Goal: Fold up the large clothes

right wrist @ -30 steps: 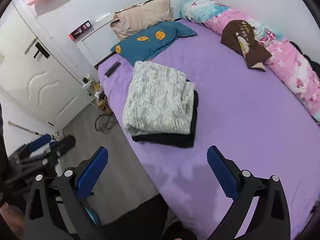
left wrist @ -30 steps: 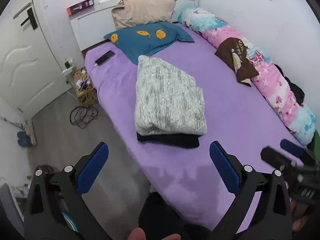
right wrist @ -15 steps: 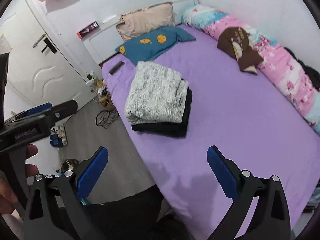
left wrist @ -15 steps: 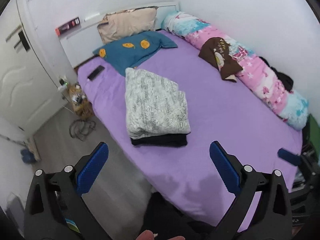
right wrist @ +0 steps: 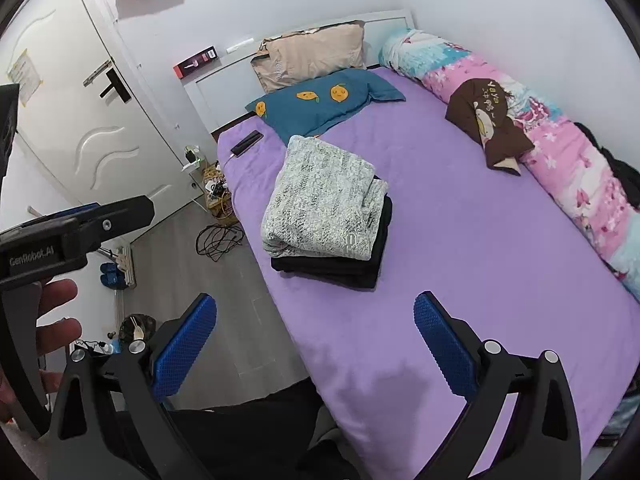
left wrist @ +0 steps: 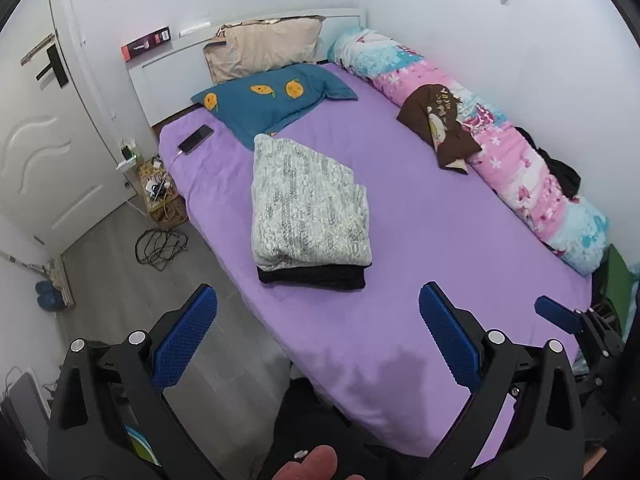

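A folded grey-white knit garment point(left wrist: 308, 204) lies on top of a folded black garment point(left wrist: 316, 276) on the purple bed point(left wrist: 440, 240); the stack also shows in the right wrist view point(right wrist: 324, 204). A brown garment point(left wrist: 438, 128) lies on the rolled pink quilt point(left wrist: 532, 184). My left gripper point(left wrist: 318, 340) is open and empty, held above the bed's near edge, well short of the stack. My right gripper point(right wrist: 316, 344) is open and empty, also back from the stack. The left gripper shows at the left edge of the right wrist view point(right wrist: 76, 228).
A blue pillow point(left wrist: 276, 100), a beige pillow point(left wrist: 264, 48) and a phone point(left wrist: 196, 139) lie at the bed's head. A white door point(left wrist: 44, 152), cables point(left wrist: 160, 244) on the grey floor and a cluttered basket point(left wrist: 160, 192) are to the left. White walls bound the bed.
Both grippers have drawn back and up from the bed; the stack looks smaller and more of the room shows. Both stay open. The folded stack has not moved.
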### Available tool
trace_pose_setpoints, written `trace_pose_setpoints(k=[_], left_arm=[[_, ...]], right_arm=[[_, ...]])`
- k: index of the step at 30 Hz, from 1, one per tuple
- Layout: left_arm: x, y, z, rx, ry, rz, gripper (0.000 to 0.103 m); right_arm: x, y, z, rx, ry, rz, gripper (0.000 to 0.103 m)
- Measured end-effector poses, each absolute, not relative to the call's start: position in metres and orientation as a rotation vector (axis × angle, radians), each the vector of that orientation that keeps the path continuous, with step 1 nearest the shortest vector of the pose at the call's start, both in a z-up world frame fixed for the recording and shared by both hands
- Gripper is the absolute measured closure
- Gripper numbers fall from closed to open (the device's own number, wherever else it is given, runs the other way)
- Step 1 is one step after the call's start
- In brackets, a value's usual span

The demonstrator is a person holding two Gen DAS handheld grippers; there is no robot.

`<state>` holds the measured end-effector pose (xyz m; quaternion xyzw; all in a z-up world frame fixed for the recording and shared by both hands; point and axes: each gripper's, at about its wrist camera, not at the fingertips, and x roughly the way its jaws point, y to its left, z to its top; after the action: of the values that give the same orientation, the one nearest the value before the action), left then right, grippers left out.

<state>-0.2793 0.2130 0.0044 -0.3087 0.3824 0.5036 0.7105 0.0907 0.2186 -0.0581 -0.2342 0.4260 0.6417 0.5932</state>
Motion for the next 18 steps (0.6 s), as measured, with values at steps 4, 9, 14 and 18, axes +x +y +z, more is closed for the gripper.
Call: trace_pose_setpoints(k=[4, 9, 14, 18], left_arm=[[-0.279, 0.211, 0.002, -0.707, 0.855, 1.113, 0.006], [-0.283, 0.212, 0.002, -0.689, 0.844, 1.126, 0.006], [-0.288, 0.211, -0.003, -0.704, 0.853, 1.134, 0.006], [-0.289, 0.211, -0.002, -0.700, 0.843, 1.133, 0.006]], right_arm=[[0.090, 0.217, -0.057, -0.539, 0.991, 1.493, 0.006], [0.089, 0.214, -0.059, -0.545, 0.999, 1.487, 0.006], [0.086, 0.214, -0.059, -0.559, 0.998, 1.484, 0.006], [0.082, 0.215, -0.057, -0.572, 0.987, 1.488, 0.006]])
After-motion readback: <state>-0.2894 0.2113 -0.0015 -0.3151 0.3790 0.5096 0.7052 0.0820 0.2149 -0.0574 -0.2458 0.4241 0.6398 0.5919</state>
